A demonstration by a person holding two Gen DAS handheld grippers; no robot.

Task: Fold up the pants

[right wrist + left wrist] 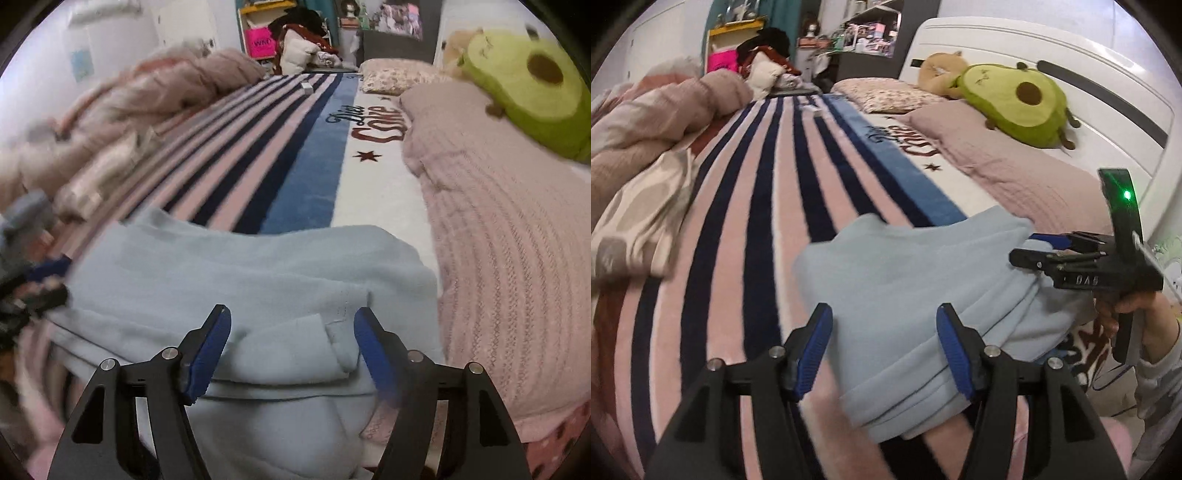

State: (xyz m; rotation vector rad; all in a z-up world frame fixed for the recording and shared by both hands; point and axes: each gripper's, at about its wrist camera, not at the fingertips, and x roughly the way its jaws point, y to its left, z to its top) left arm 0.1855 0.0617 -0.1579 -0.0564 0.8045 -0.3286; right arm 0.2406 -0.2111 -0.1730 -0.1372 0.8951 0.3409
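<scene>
Where the striped blanket (746,229) covers the bed, the pants (905,280) lie folded into a thick light-blue bundle near the bed's front edge, just beside a pink knitted cover (509,266). The left gripper (882,347) hangs over the bundle's left end, its blue fingers (812,350) spread, with cloth below them but nothing pinched. The right gripper (295,350) hangs over the layered end of the pants, fingers (207,354) spread as well and clear of the fabric. In the left view the right gripper (1034,247) shows side-on at the far side of the bundle, a hand (1126,306) gripping its handle. An avocado plush (1015,99) lies against the white headboard (1071,62), and a crumpled duvet (646,147) is heaped on the left.
</scene>
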